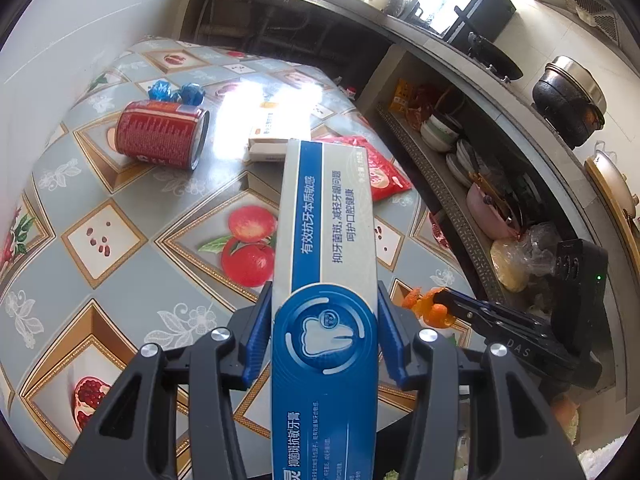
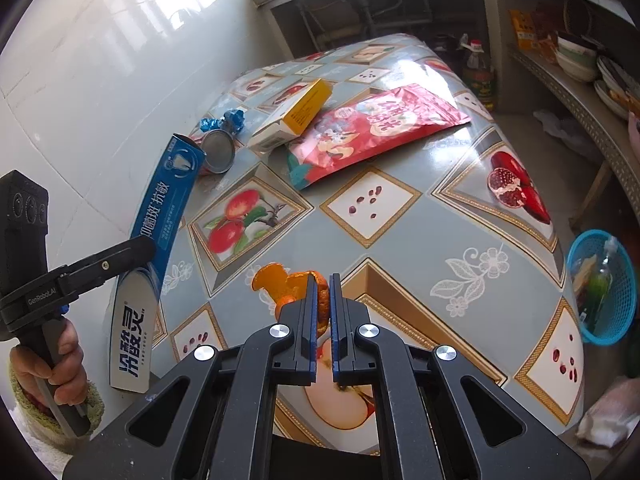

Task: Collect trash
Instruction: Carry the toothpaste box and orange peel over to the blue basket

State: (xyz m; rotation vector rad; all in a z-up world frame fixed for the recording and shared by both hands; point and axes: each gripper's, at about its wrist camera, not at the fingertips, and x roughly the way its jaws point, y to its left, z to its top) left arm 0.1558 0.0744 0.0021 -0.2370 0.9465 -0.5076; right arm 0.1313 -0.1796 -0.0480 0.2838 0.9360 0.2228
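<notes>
My left gripper [image 1: 325, 300] is shut on a long blue and white toothpaste box [image 1: 328, 240], held lifted above the table; the right wrist view shows the same box [image 2: 160, 232] slanting up from the left gripper [image 2: 132, 252]. My right gripper [image 2: 324, 284] is shut on a piece of orange peel [image 2: 280, 280], just above the tablecloth; the left wrist view shows that peel [image 1: 428, 304] at the right gripper's tip. On the table lie a red can [image 1: 160, 136] on its side, a blue crumpled wrapper [image 1: 176, 92], a yellow and white carton [image 2: 296, 116] and a red snack bag [image 2: 372, 128].
The table [image 2: 400, 232] has a fruit-patterned cloth and stands against a white tiled wall. A blue basket [image 2: 604, 288] with trash in it sits on the floor to the right. Shelves with bowls [image 1: 440, 132] and pots run along the far right. An oil bottle [image 2: 478, 72] stands behind the table.
</notes>
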